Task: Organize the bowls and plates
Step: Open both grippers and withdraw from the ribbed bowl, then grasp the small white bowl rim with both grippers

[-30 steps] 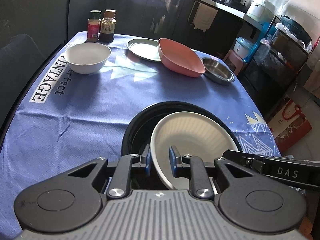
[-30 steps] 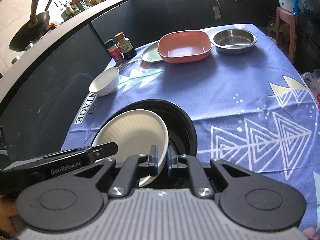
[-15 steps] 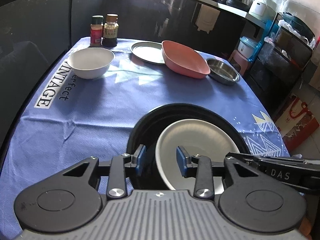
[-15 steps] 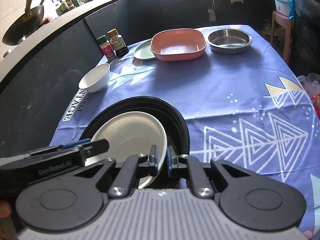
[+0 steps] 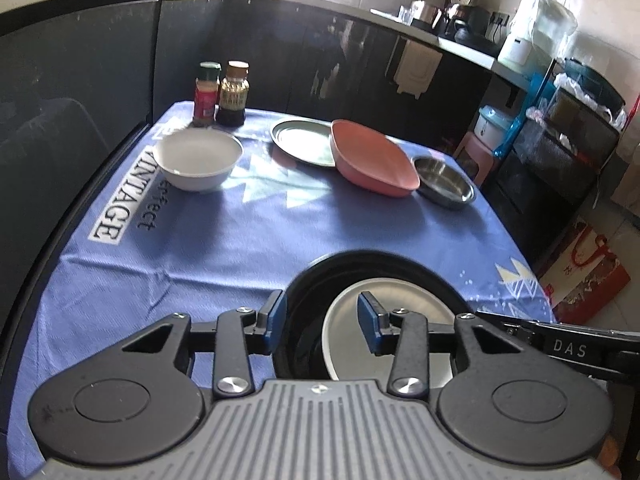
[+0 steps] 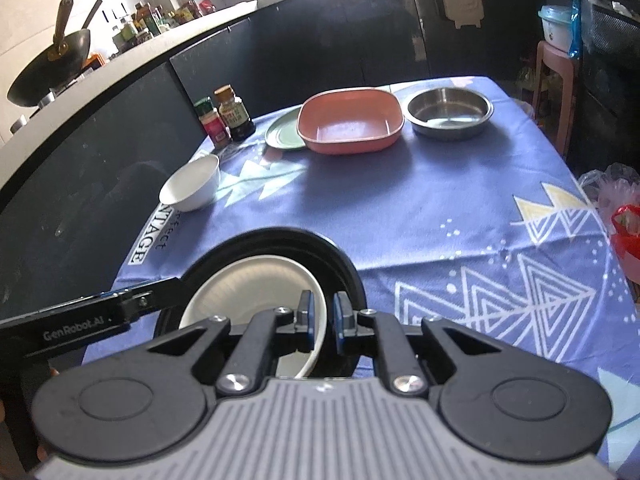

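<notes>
A white plate (image 5: 394,306) (image 6: 256,284) lies inside a large black bowl (image 5: 372,262) (image 6: 340,260) at the near edge of the table. My left gripper (image 5: 322,322) is open, its fingers astride the black bowl's left rim and holding nothing. My right gripper (image 6: 322,322) stands a little apart around the white plate's right rim, loosened. Farther off stand a white bowl (image 5: 198,158) (image 6: 192,184), a green plate (image 5: 304,142) (image 6: 284,132), a pink square dish (image 5: 374,164) (image 6: 350,126) and a steel bowl (image 5: 444,184) (image 6: 448,110).
Two spice bottles (image 5: 220,94) (image 6: 226,118) stand at the far left corner of the blue tablecloth (image 5: 240,232) (image 6: 440,208). Dark cabinets lie behind the table. A pink stool (image 6: 554,80) and a rack stand to the right.
The white plate went from tilted to lying flat in the black bowl. My left gripper opened, let go of it and drew back. My right gripper's fingers loosened slightly.
</notes>
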The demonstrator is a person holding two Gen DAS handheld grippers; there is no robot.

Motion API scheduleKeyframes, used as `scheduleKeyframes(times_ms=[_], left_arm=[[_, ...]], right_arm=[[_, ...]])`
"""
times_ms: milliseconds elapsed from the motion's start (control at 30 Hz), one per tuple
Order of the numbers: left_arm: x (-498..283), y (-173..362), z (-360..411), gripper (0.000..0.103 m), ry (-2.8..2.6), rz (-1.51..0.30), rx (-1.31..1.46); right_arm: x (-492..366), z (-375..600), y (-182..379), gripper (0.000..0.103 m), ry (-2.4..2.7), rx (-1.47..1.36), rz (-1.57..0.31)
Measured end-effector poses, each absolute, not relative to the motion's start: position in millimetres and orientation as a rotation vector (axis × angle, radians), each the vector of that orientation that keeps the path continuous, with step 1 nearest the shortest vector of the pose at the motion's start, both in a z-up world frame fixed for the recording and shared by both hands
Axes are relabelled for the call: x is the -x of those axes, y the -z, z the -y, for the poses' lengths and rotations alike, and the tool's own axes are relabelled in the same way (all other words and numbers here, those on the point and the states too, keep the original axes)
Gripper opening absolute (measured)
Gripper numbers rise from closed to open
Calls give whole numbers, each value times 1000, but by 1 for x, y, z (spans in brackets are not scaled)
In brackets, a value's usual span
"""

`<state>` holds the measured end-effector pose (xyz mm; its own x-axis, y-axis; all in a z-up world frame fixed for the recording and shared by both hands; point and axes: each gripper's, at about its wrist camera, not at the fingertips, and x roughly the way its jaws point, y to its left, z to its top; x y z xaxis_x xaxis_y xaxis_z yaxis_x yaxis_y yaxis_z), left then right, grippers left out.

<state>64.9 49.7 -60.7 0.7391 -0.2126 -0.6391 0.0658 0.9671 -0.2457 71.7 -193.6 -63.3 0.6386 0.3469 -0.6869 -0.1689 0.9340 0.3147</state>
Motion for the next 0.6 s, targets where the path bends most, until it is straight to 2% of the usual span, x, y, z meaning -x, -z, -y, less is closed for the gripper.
scheduleKeyframes(times_ms=[333,467,500,533,600], left_arm=[[-86,52,-90,48,25,-680,259],[-103,53,-112,48,-38,-680,287],[-107,53,-118,48,-49,-680,300],[-112,54,-123,48,-62,-679,310],[-122,55,-132,48,-93,-674,319]], right_arm=[[-100,185,44,11,-324,-210,-829],[-114,174,39,12,-339,-186,-829],[-118,169,38,17,-341,-178,-831],[-122,166,37,34,-342,-175,-832],[-129,159,35,49,-340,-172,-817]])
